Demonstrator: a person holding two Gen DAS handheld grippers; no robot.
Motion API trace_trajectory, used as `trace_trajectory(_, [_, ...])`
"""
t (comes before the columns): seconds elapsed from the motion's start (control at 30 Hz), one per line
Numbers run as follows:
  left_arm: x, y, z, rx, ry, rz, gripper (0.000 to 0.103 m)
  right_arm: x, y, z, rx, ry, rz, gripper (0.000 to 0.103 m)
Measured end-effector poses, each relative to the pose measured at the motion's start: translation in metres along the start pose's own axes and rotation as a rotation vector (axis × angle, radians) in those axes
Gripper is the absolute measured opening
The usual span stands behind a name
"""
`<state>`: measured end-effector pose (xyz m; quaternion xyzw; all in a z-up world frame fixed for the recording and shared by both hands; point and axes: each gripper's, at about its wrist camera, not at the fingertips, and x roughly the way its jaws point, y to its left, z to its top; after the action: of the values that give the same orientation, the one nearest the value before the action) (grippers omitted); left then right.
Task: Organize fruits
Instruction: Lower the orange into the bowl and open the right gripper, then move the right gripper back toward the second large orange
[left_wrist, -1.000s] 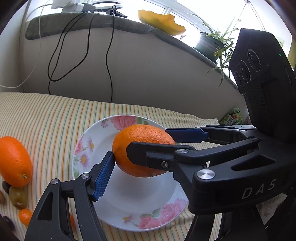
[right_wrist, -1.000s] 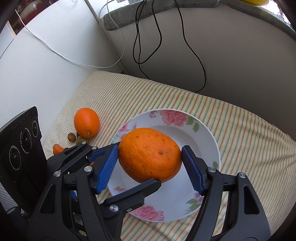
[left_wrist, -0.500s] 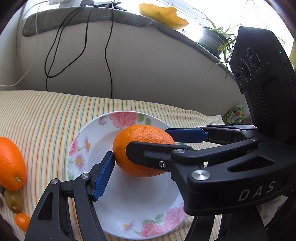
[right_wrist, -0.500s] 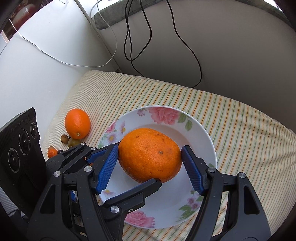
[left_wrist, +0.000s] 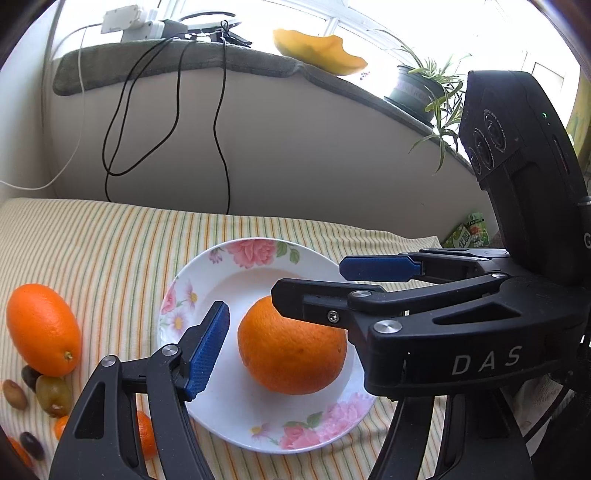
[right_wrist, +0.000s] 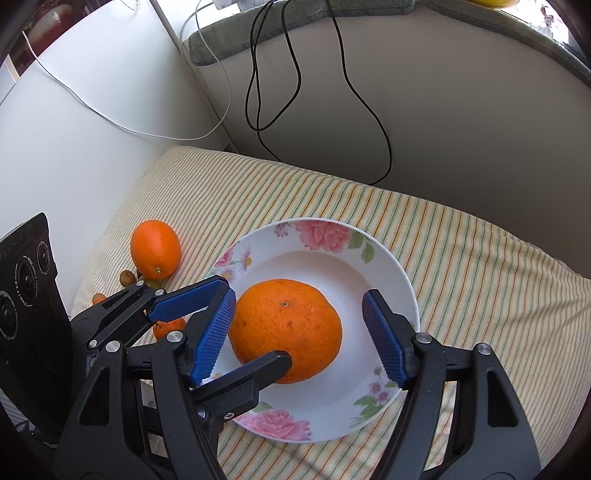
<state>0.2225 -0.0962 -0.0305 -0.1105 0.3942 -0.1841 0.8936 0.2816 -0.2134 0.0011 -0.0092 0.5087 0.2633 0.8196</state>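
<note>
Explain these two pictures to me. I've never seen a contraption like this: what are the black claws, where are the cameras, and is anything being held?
A person holds one hand-held gripper in each hand, and each carries a wide-angle camera looking along its two blue-padded fingers. One picture is from the left gripper, the other from the right gripper, so each view also shows the other tool. Both reach over a flowered plate on a striped cloth. A large orange sits on the plate between the open fingers, and nothing is gripped. A second orange and some small fruits lie on the cloth beside the plate.
</note>
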Motion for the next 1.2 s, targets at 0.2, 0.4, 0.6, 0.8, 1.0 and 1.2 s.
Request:
trace_trajectory(0.2, [-0.015, -0.003, -0.005, 0.020, -0.013, 0.009, 0.069, -0.011, 0.007, 0.000, -0.002, -0.021, -0.020, 0.075])
trace_trajectory(0.4, [-0.037, -0.003, -0.014, 0.032, -0.036, 0.021, 0.069, -0.027, 0.011, -0.003, 0.023, -0.071, -0.034, 0.076])
trace_trajectory(0.6, [-0.062, -0.005, -0.023, 0.049, -0.072, 0.040, 0.069, -0.040, 0.019, -0.009, 0.028, -0.111, -0.049, 0.079])
trace_trajectory(0.8, [-0.087, -0.001, -0.028, 0.054, -0.116, 0.044, 0.069, -0.052, 0.028, -0.015, 0.033, -0.184, -0.046, 0.079])
trace_trajectory(1.0, [-0.108, 0.007, -0.036, 0.061, -0.146, 0.049, 0.069, -0.056, 0.046, -0.020, -0.009, -0.208, -0.049, 0.079])
trace_trajectory(1.2, [-0.123, 0.019, -0.041, 0.069, -0.166, 0.079, 0.069, -0.054, 0.065, -0.020, -0.029, -0.208, -0.040, 0.079])
